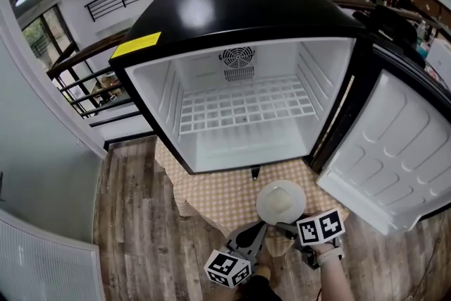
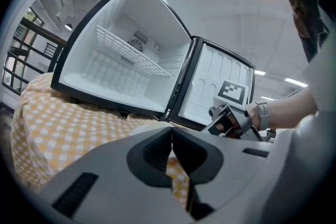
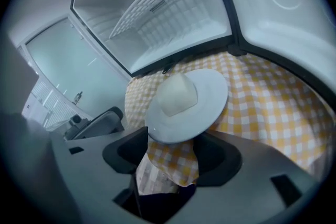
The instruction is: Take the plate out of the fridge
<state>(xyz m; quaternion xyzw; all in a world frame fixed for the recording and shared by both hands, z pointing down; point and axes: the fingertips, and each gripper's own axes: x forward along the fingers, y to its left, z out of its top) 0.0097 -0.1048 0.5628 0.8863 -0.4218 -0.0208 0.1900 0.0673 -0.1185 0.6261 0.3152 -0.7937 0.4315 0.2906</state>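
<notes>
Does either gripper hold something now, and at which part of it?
Nothing is held. The right gripper stands open at the near rim of the plate, which lies on the checkered cloth; the left gripper is shut and empty.

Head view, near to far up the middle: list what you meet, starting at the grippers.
The left gripper and right gripper, side by side → plate carrying a pale lump → strip of checked tablecloth → floor of the open fridge → wire shelf → fan grille on the back wall.
</notes>
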